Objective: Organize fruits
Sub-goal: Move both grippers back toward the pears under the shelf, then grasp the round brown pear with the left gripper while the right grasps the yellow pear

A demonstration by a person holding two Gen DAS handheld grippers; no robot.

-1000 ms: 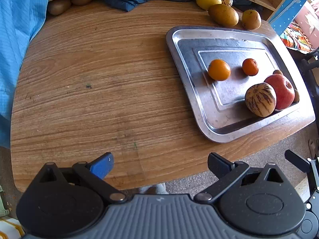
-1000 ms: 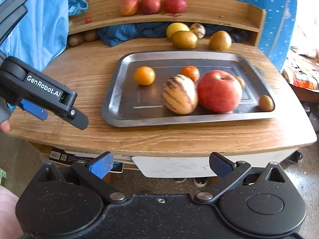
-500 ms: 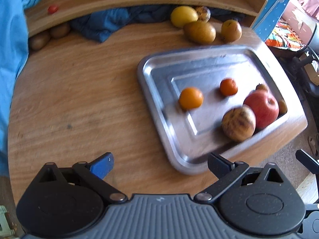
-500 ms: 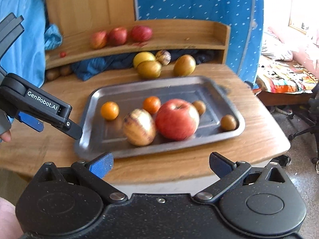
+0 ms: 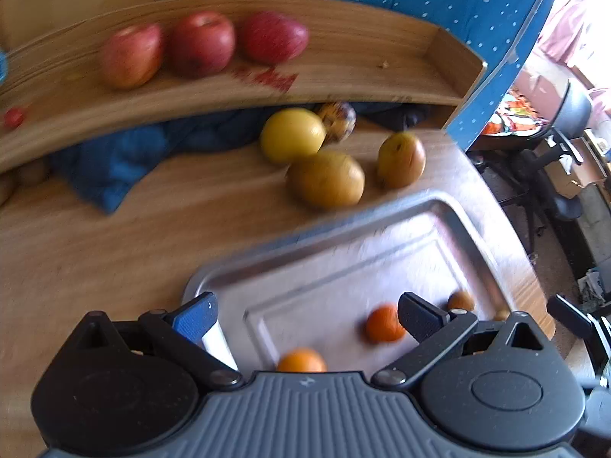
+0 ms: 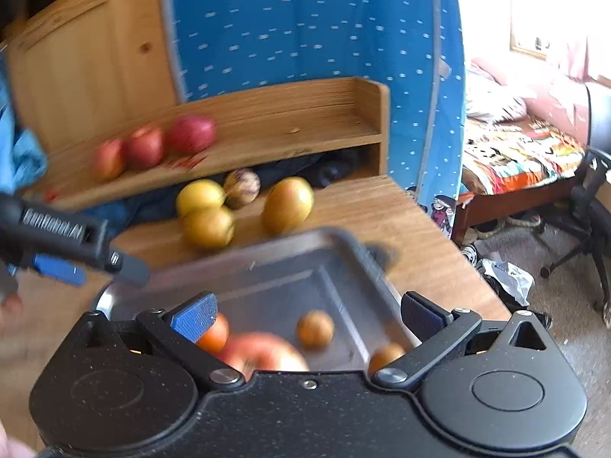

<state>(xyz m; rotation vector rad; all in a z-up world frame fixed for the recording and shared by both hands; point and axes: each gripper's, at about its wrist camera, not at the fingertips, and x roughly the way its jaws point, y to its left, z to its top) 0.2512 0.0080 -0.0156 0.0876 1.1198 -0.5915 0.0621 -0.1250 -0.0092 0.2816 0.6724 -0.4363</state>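
Wooden table (image 5: 95, 236), blue dotted wall (image 6: 305, 30)

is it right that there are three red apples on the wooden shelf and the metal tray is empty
Not quite. The three red apples do sit on the wooden shelf, but the metal tray is not empty: the left wrist view shows two small orange fruits in it, and the right wrist view shows more.

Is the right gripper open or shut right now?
Open: the right gripper has its fingers spread wide above the tray, holding nothing.
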